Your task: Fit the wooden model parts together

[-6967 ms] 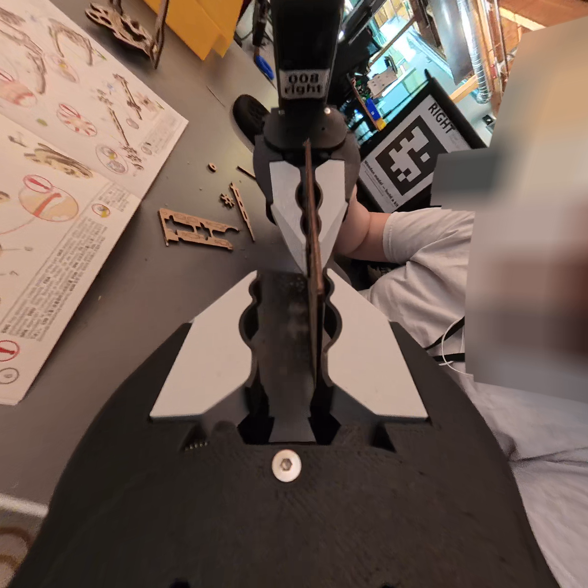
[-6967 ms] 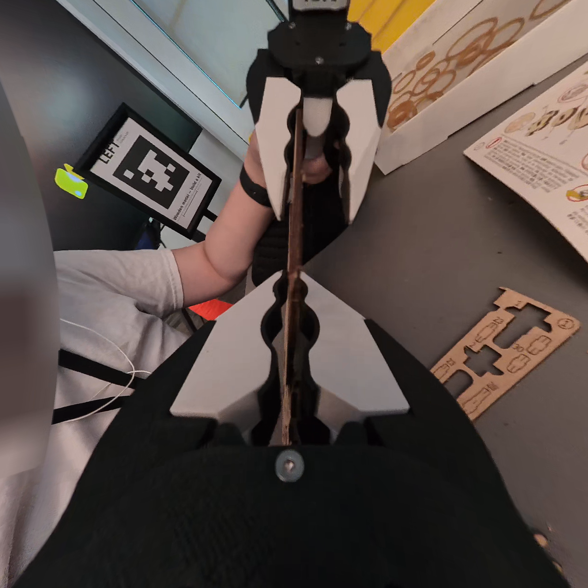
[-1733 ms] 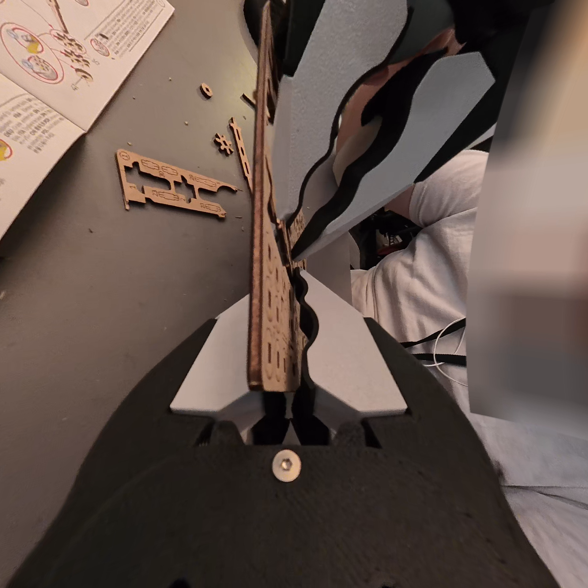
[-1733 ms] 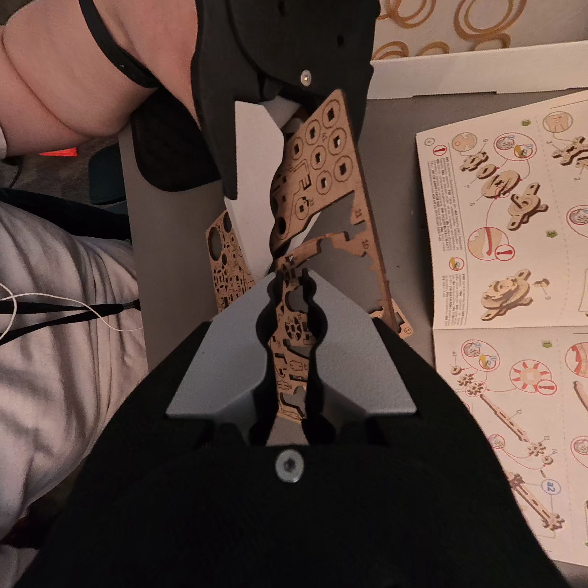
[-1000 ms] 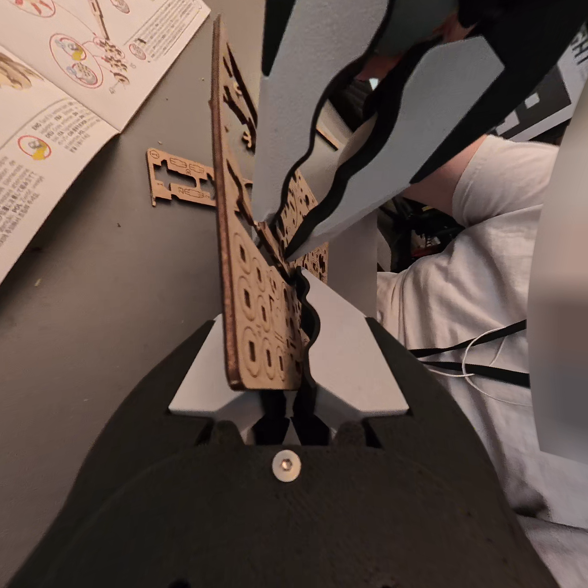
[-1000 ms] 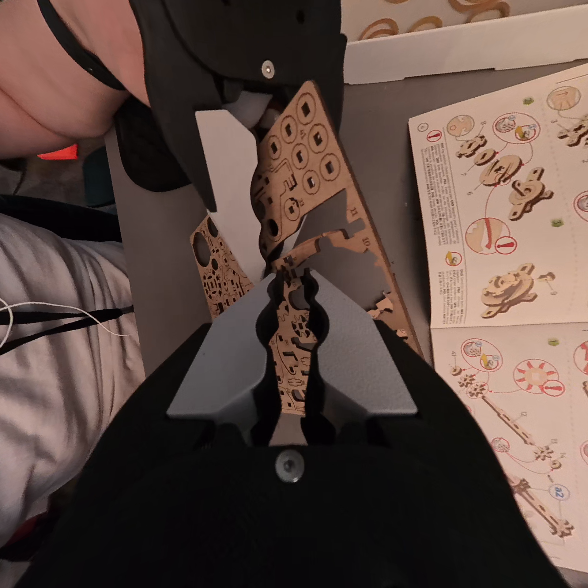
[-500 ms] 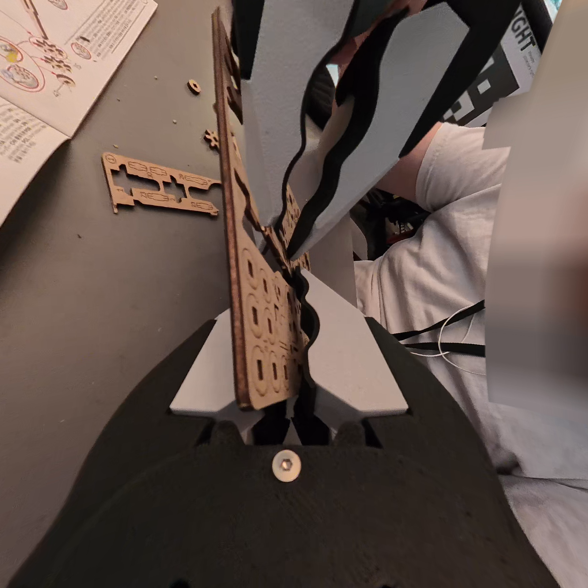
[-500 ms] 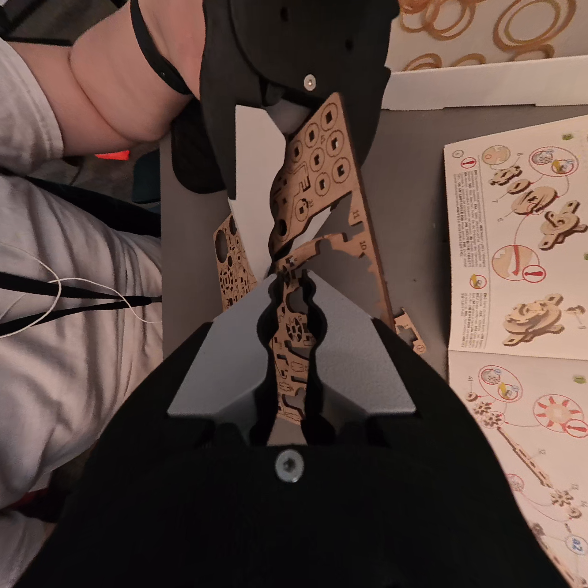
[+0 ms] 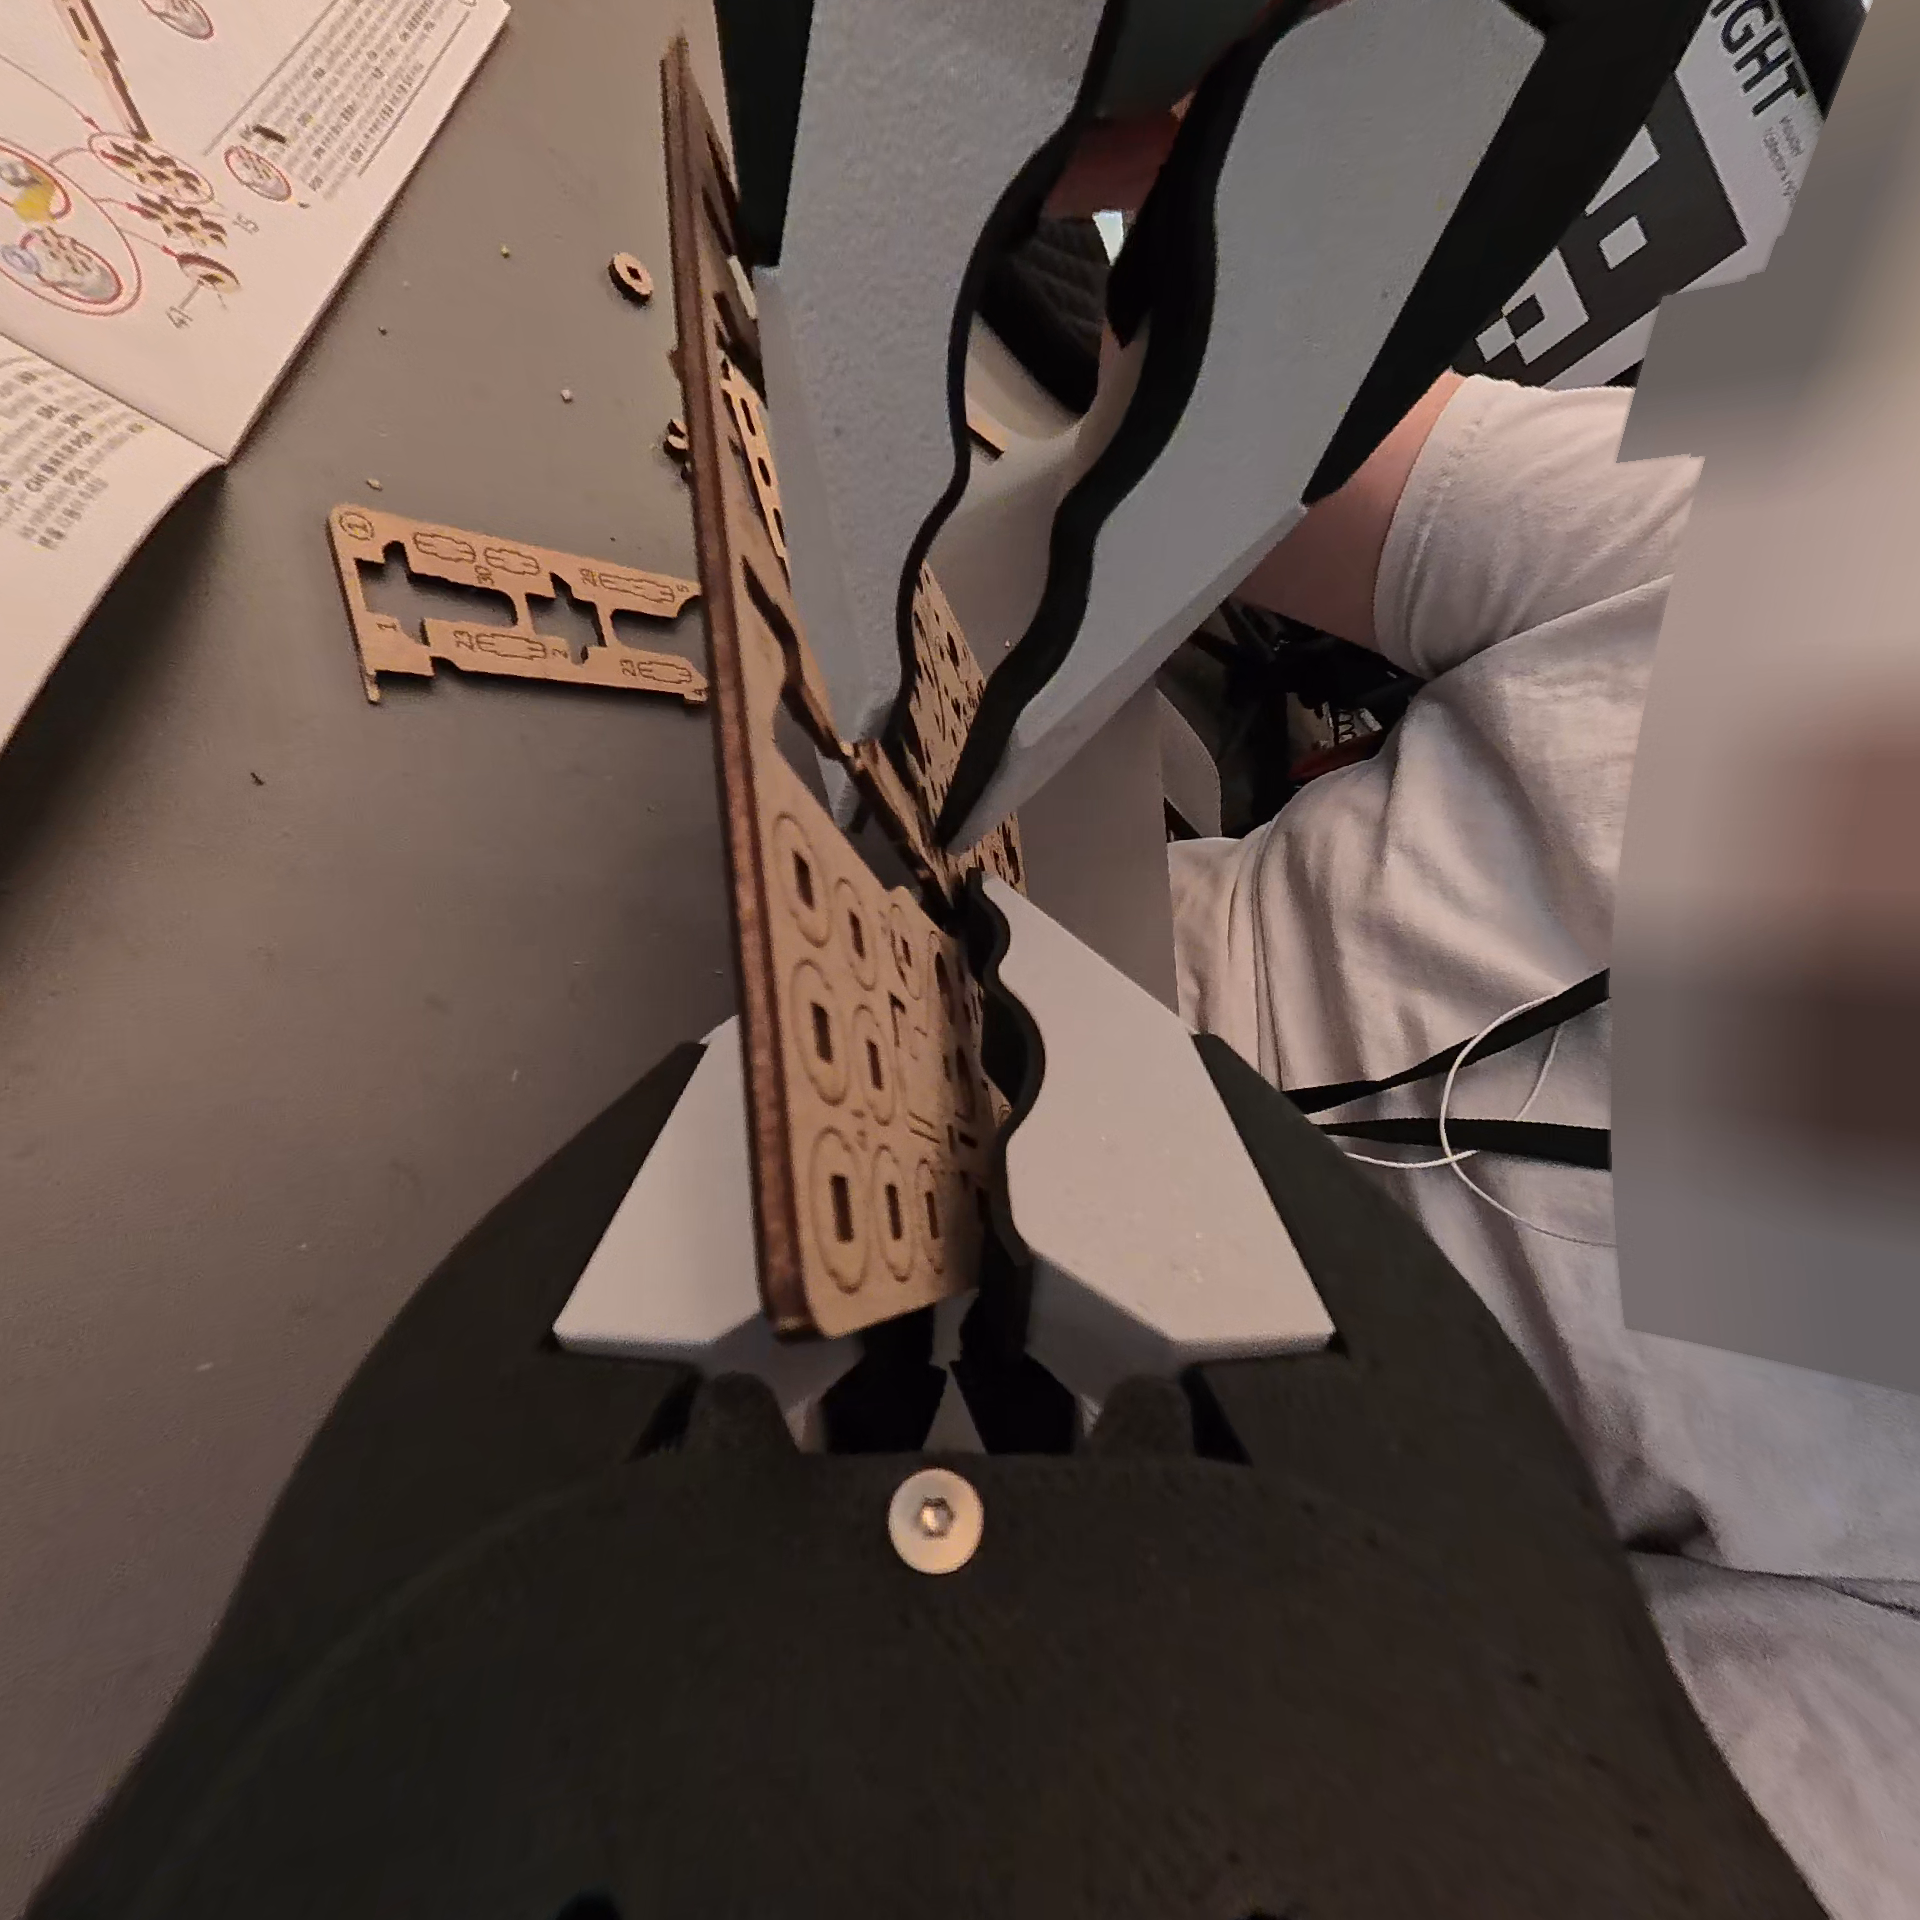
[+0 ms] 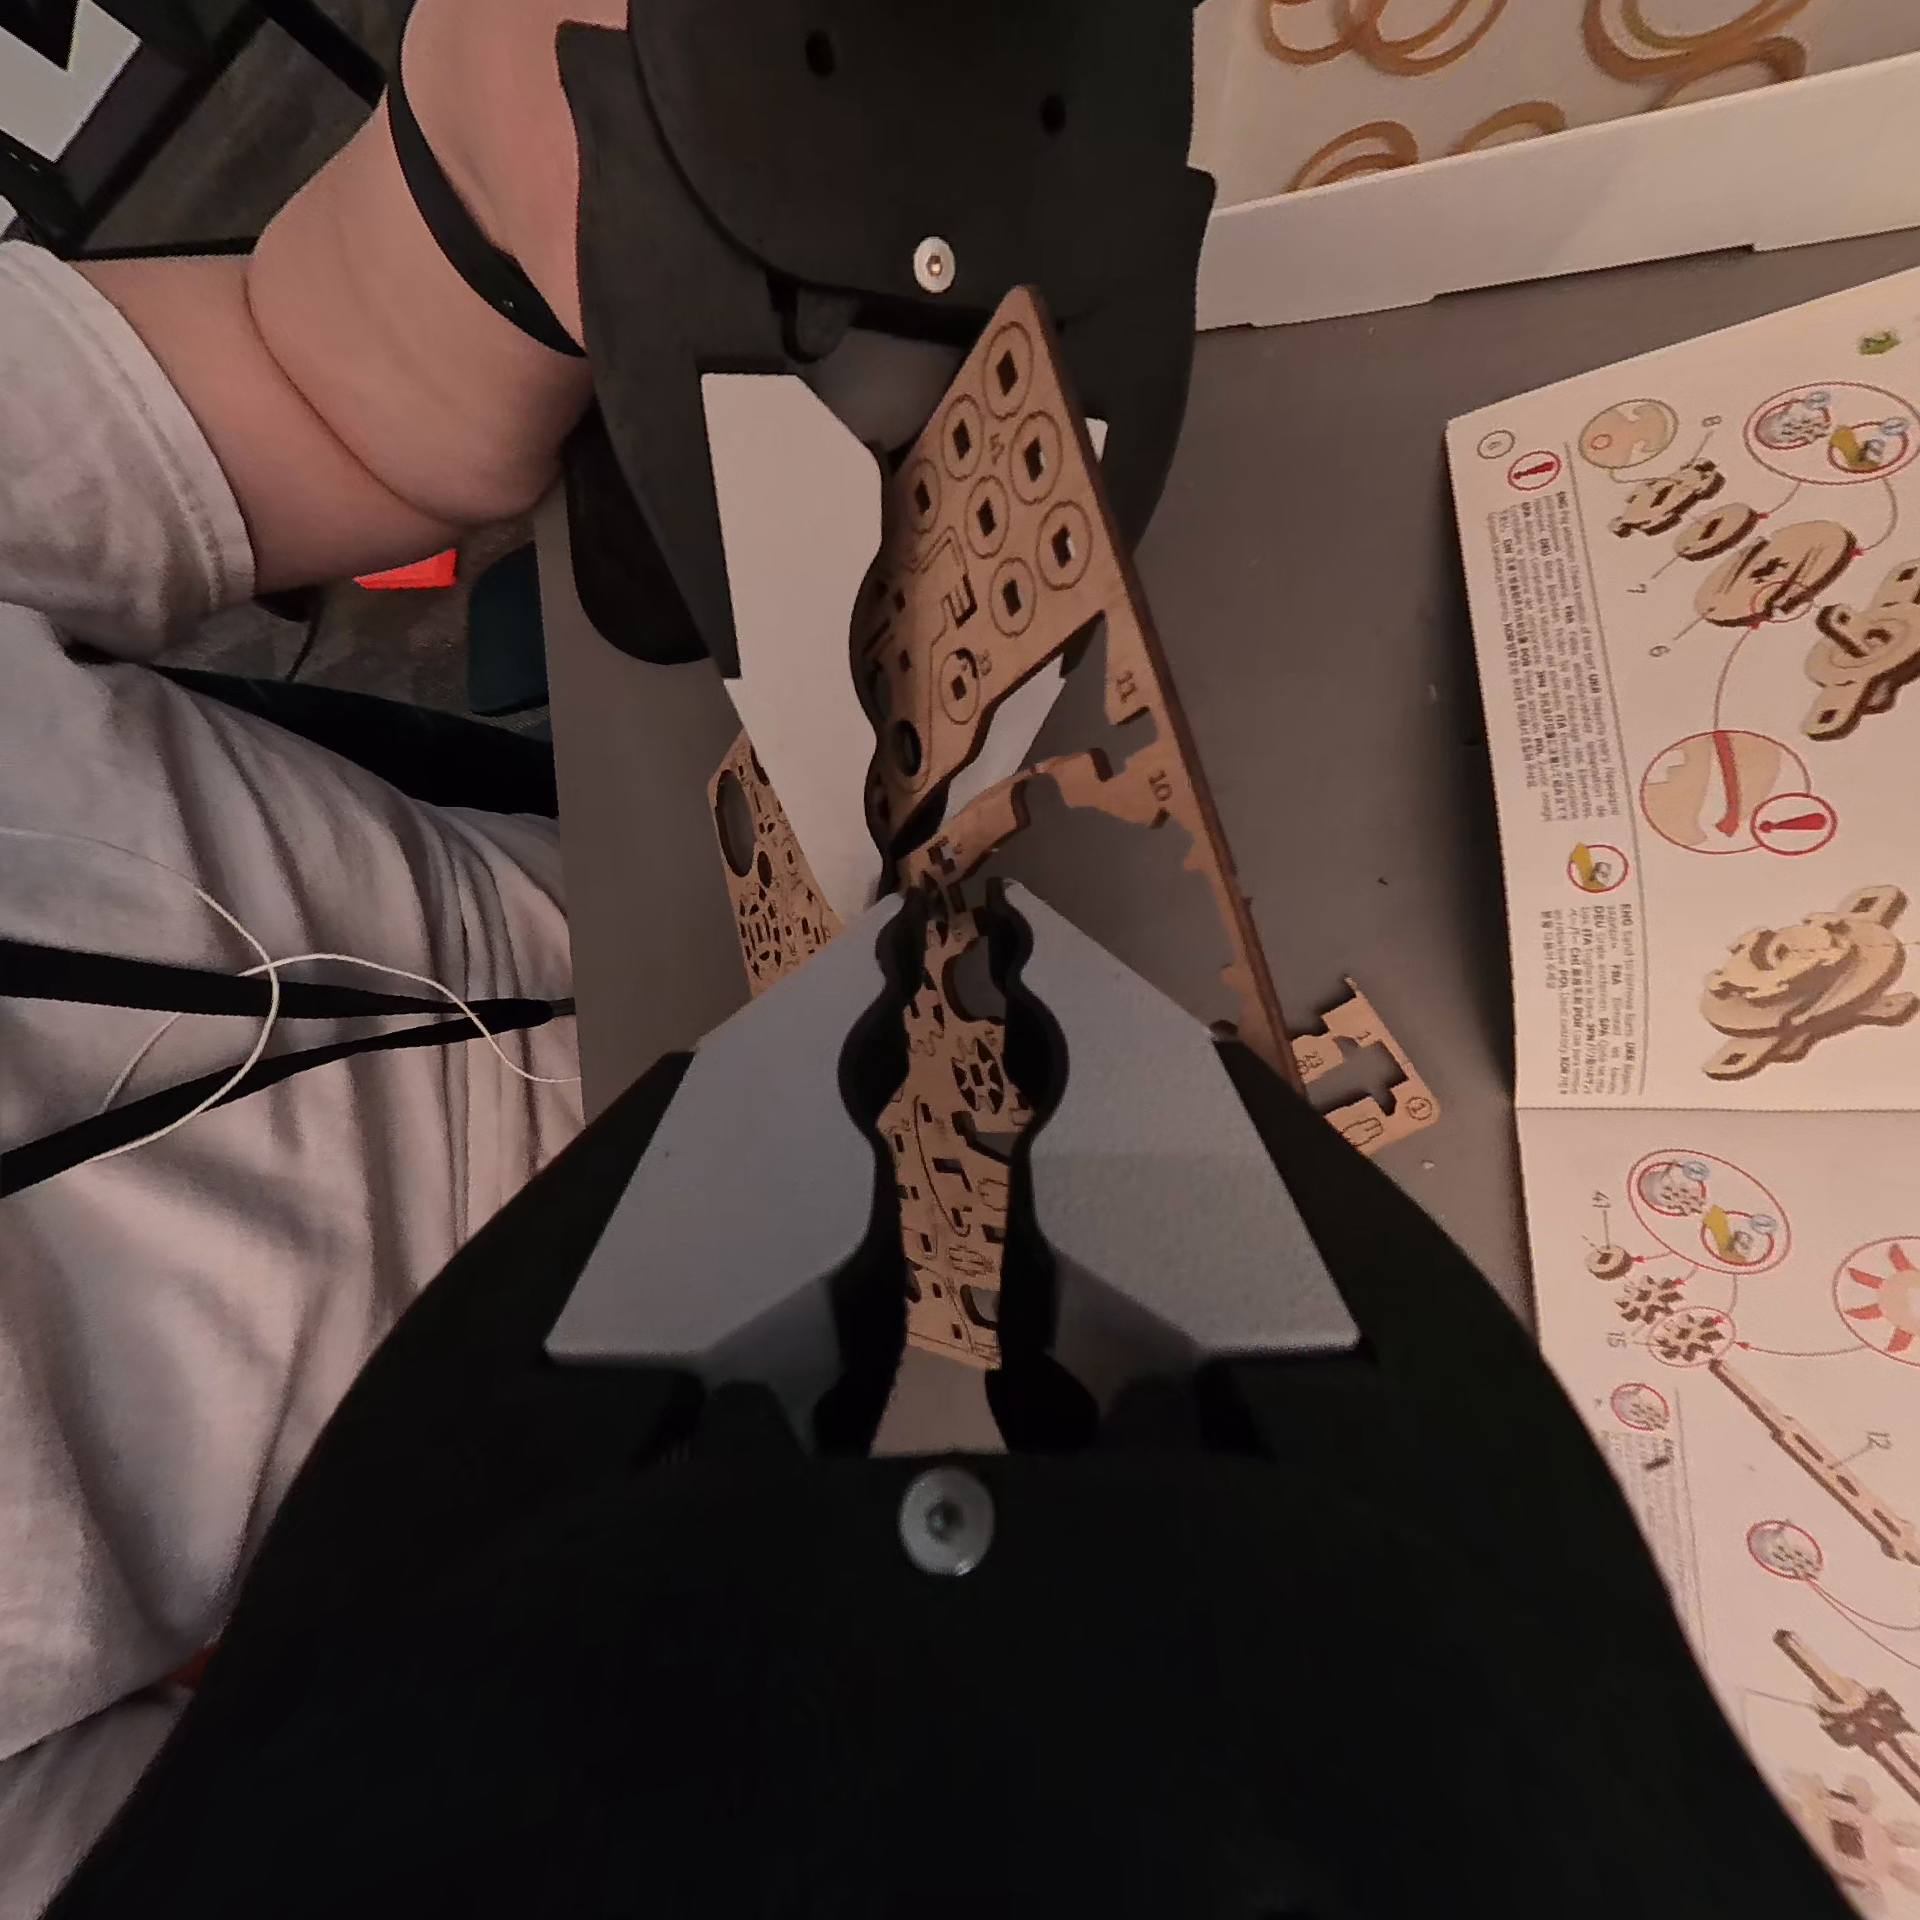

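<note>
My left gripper (image 9: 935, 914) is shut on the lower end of a thin laser-cut wooden sheet (image 9: 831, 1091) and holds it on edge above the dark table (image 9: 312, 987). The sheet carries several round punch-out parts and has a big jagged cut-out. My right gripper (image 10: 948, 894) comes at it from the other side and is shut by its tips on a small notched wooden part (image 10: 977, 821) at the cut-out's edge. In the left wrist view the right gripper (image 9: 904, 790) hangs down from above. In the right wrist view the left gripper (image 10: 935, 821) faces me, with the sheet (image 10: 997, 540) between its fingers.
A second wooden sheet (image 10: 774, 883) lies at the table's near edge. A wooden offcut frame (image 9: 520, 613) lies flat, also seen in the right wrist view (image 10: 1361, 1081). An instruction sheet (image 10: 1714, 727) lies open. A white box (image 10: 1558, 208) stands behind. The person's shirt (image 9: 1403, 935) is close. Both grippers' tips are close together, under 4 cm apart.
Seven seconds ago both grippers held the sheet edge-on, nose to nose. Now the right gripper grips a small part at the cut-out. Over the last second the pair only shifted slightly.
</note>
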